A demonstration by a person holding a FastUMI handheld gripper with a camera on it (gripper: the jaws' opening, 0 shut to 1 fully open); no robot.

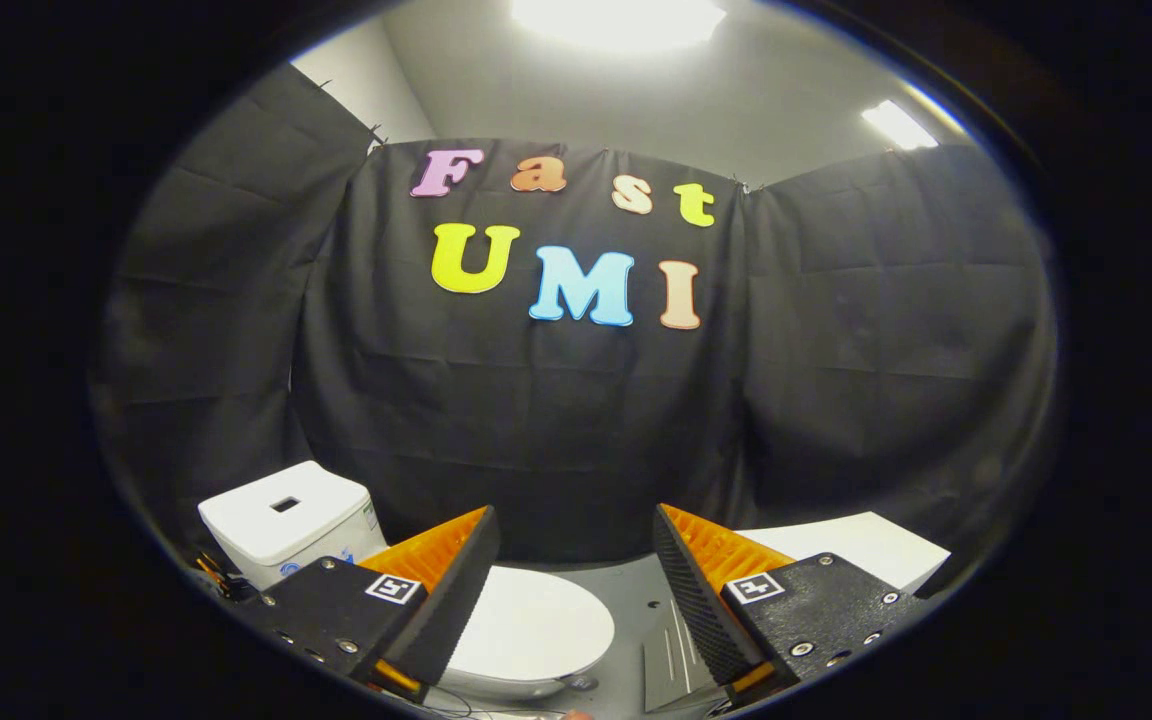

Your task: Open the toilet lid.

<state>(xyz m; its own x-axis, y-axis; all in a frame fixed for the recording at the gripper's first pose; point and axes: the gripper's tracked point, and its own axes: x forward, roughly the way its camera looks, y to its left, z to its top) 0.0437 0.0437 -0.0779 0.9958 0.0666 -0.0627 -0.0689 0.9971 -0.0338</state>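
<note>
- The tool (576,585) is seen spread wide, nothing gripped between its two fingers.
- The white oval toilet lid (531,625) is seen lying flat and closed, below and just ahead of the fingers, partly covered by the left finger (456,590).
- A white boxy plastic cistern (286,520) with a small dark slot on top is set beyond the left finger, behind the lid.
- A white flat slab (866,545) is glimpsed beyond the right finger.
- Grey floor (636,600) is spotted between the fingers.
</note>
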